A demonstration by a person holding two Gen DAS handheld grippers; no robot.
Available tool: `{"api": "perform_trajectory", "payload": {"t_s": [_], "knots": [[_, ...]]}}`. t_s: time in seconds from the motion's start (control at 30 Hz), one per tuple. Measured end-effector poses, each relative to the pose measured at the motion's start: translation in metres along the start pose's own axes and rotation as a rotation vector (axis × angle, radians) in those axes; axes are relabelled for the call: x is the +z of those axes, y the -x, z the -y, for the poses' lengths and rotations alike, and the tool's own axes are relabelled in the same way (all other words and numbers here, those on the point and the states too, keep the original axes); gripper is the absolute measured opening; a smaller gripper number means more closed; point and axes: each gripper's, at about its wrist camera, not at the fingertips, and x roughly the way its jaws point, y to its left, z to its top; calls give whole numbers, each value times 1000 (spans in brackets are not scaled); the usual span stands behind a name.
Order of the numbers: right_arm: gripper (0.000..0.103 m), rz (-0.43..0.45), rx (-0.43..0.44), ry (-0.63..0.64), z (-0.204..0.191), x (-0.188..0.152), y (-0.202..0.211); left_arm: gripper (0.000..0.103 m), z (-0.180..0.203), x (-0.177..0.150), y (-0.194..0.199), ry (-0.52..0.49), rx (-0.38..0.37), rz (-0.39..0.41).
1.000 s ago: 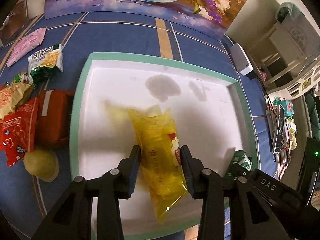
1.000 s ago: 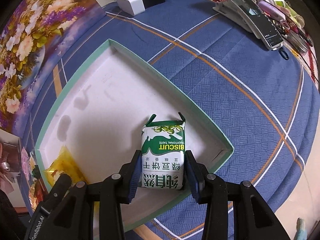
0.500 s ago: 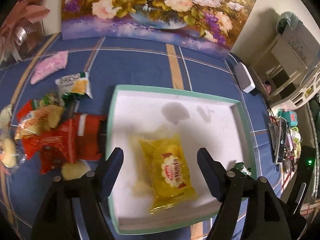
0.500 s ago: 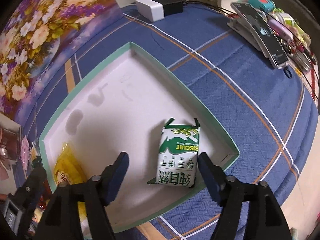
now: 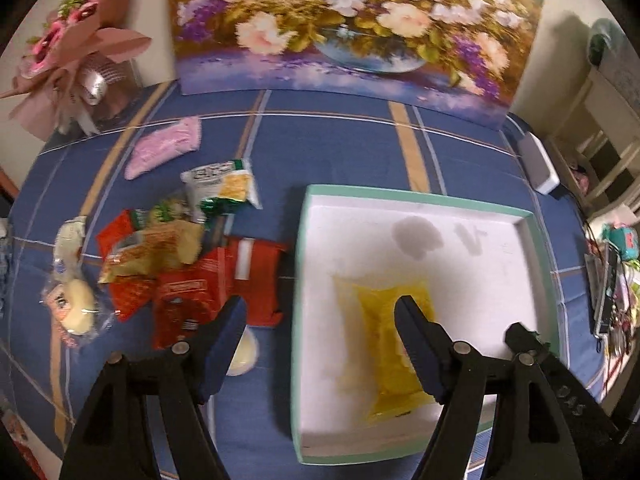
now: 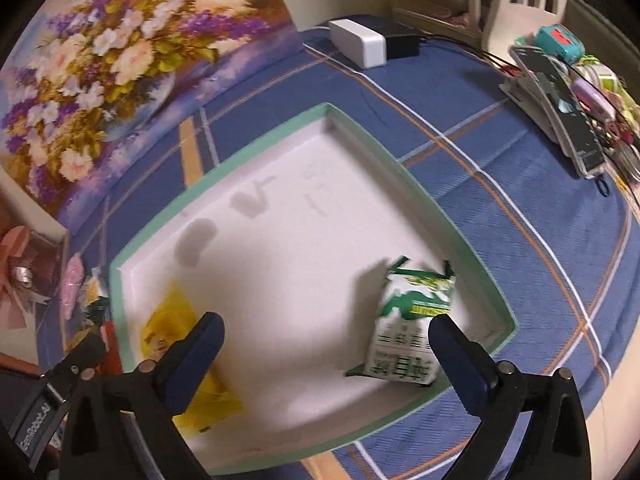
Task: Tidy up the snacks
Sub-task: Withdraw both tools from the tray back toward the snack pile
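A white tray with a green rim lies on the blue checked tablecloth. A yellow snack bag lies in the tray's near left part. A green-and-white biscuit pack lies in the tray's right corner. My left gripper is open and empty, raised over the tray's left rim. My right gripper is open and empty, raised above the tray, with the biscuit pack beside its right finger. A pile of red, orange and green snack packs lies left of the tray.
A pink pack and a green-white pack lie further back on the left. A flower painting stands behind. A white box and a cluttered stand with a phone sit to the right. A bouquet stands at the back left.
Both grippers opened, letting go of the yellow bag and the biscuit pack in the tray, then pulled up and back. The left gripper also shifted left towards the snack pile.
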Motion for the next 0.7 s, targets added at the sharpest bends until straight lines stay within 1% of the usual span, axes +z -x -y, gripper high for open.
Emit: {"api": "perform_trajectory", "payload": {"t_s": [0.03,0.1,0.17,0.27,0.37,0.43,0.57,0.7], "knots": [[103,5,20,-1,-3,1,2,78,-3,1,1,5,19,5],[103,9,33,-5,-7,2,5,78,-10,3,4,15,49,13],[103,12,15,-4,-10,2,6,78,-17,4,6,27,63,20],[103,29,12,6,-14,1,9,78,-26,5,10,47,71,25],[103,16,2,1,-17,-1,8,78,-35,6,13,58,96,27],[103,5,14,5,-20,-2,7,90,-43,7,14,69,106,24],[103,-2,18,34,-31,-7,8,90,-65,11,17,114,124,24],[103,9,41,77,-52,-12,16,90,-96,15,20,168,189,21]]}}
